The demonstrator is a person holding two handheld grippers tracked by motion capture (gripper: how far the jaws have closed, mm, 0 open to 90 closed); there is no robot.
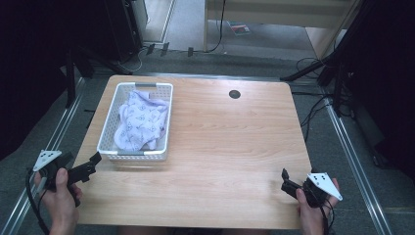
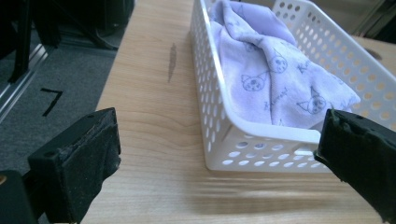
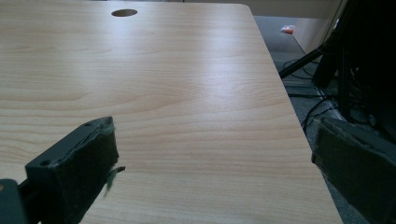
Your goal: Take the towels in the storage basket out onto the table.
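While both grippers wait near the person's edge of the table, the scene reads from left to right as follows.

Left gripper: at about 8 o'clock of the table, held by the left hand; jaws spread wide and holding nothing, pointing toward the near end of the basket.

Basket: white, with holes in the walls, lying at about 10 o'clock, its near wall just beside the left gripper but not touching it.

Cloth: pale lilac with small printed faces, crumpled inside the basket and filling most of it.

Cable hole: at about 12 o'clock, far from everything.

Right gripper: at about 5 o'clock, held by the right hand; jaws also apart and empty, facing bare wood.

Risk: I judge that if the left gripper goes in low, one jaw may catch the basket rim and push or tip the light basket; a shallow pinch may take only a loose fold, so the cloth slips out.

Left gripper view: it gives the cat-like print on the cloth and the rim between the jaws, which the high view makes too small.

Right gripper view: some fluff hangs on one jaw pad.
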